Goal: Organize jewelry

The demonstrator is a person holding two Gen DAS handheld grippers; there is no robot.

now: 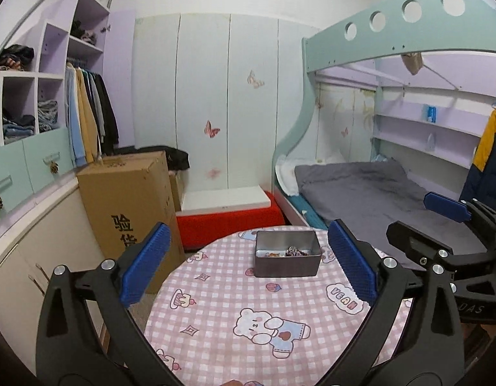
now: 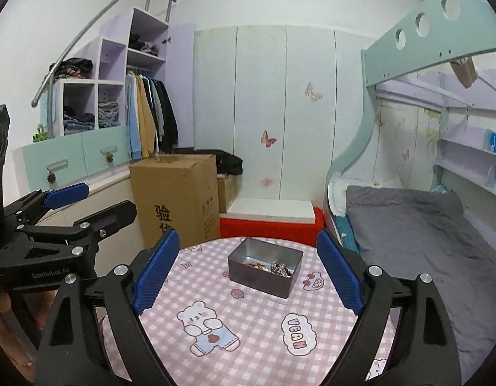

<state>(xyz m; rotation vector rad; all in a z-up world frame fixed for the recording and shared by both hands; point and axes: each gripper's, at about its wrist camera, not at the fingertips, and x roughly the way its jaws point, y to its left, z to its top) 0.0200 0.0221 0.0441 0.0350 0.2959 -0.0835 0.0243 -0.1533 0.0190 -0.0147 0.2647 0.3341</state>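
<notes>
A grey metal tin point(image 1: 288, 265) point(image 2: 264, 276) stands open on the far part of a round table point(image 1: 215, 337) point(image 2: 264, 337) covered in pink checked cloth with bear prints. Jewelry point(image 1: 294, 252) point(image 2: 275, 267) lies in a small heap inside the tin, silvery and gold pieces mixed. My left gripper point(image 1: 251, 260) hangs above the near half of the table, open, with nothing between its blue pads. My right gripper point(image 2: 249, 271) is open too and empty, short of the tin. Each gripper shows at the edge of the other's view.
A tall cardboard box point(image 1: 128, 202) point(image 2: 177, 199) stands on the floor left of the table. Behind the table is a red bench point(image 1: 228, 222) with a white top. A bunk bed with a grey blanket point(image 1: 370, 193) point(image 2: 418, 234) fills the right side. Cabinets and hanging clothes point(image 1: 87, 112) line the left wall.
</notes>
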